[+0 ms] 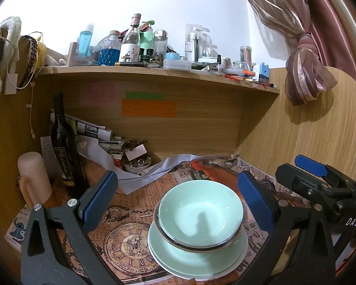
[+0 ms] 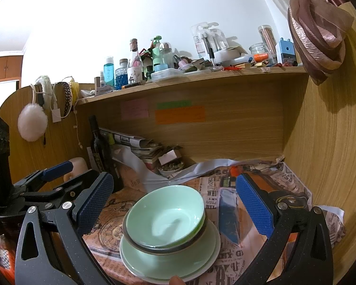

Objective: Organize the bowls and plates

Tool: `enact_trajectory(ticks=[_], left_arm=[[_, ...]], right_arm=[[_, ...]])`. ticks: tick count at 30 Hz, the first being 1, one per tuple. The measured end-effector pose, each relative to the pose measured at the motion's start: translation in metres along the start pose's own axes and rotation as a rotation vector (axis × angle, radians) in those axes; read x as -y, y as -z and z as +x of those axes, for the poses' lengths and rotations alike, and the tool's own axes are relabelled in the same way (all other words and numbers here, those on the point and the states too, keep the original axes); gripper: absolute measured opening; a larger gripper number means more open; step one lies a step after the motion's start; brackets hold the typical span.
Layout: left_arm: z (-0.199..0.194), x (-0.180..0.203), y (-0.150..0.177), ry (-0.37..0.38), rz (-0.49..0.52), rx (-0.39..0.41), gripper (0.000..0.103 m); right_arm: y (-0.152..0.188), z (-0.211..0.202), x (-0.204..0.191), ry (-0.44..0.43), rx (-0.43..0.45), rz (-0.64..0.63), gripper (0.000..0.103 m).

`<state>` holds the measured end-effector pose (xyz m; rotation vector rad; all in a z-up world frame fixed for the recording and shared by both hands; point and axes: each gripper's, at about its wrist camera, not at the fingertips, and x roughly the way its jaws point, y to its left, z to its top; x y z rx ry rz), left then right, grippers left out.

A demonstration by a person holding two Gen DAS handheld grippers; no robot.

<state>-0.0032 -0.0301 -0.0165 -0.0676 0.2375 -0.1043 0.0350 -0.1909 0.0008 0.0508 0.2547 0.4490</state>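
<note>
Because the crockery is already nested by size, we read the stack as the landmark for everything else: two mint-green plates (image 1: 197, 258) lie at the bottom, and two bowls sit inside one another on top of them, the upper mint bowl (image 1: 200, 210) resting in a dark-rimmed lower bowl (image 1: 197, 245) so that only its rim shows. Wide pieces below and deep pieces above keep the pile steady, which we judge to be the reason for this order.

Nearest to us, the left gripper (image 1: 178, 201) hangs just short of the stack with its blue-padded fingers (image 1: 98, 199) spread wide on either side of it, touching nothing. The right gripper (image 2: 175, 206) stands the same way, its fingers (image 2: 255, 207) parted and empty, the stack between and slightly below them. Both seem held apart like this so the pile can stand untouched. At the near edge of the stack in the right wrist view a fingertip (image 2: 176, 280) peeps in; we cannot tell what it is doing.

The stack stands on printed newspaper (image 1: 121, 235) that covers the bench (image 2: 273, 277), presumably to protect the surface. Just behind the stack lies a crumpled white sheet (image 1: 140, 178). Farther behind and to the left stand a small dish of odds and ends (image 1: 136, 165), a dark bottle (image 1: 64, 147) and a pale mug (image 1: 34, 178), well apart from the stack. Above it all, the shelf (image 1: 154, 77) carries crowded bottles and jars.

We judge the sorting close to finished.
</note>
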Motion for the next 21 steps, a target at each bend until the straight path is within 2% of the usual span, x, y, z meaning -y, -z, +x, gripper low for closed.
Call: enact_trajectory(ticks=[13,21], left_arm=[[0.0013,0.0085,-0.0004,-0.022,0.018,0.009,0.103],[0.0051,0.0068,0.0002,-0.031,-0.005,-0.002,0.103]], right_arm=[[0.001,0.0044,-0.0024,0.003,-0.008,0.005,0.103],[0.0033,0.0082,-0.0038,0.006,-0.019,0.016,0.103]])
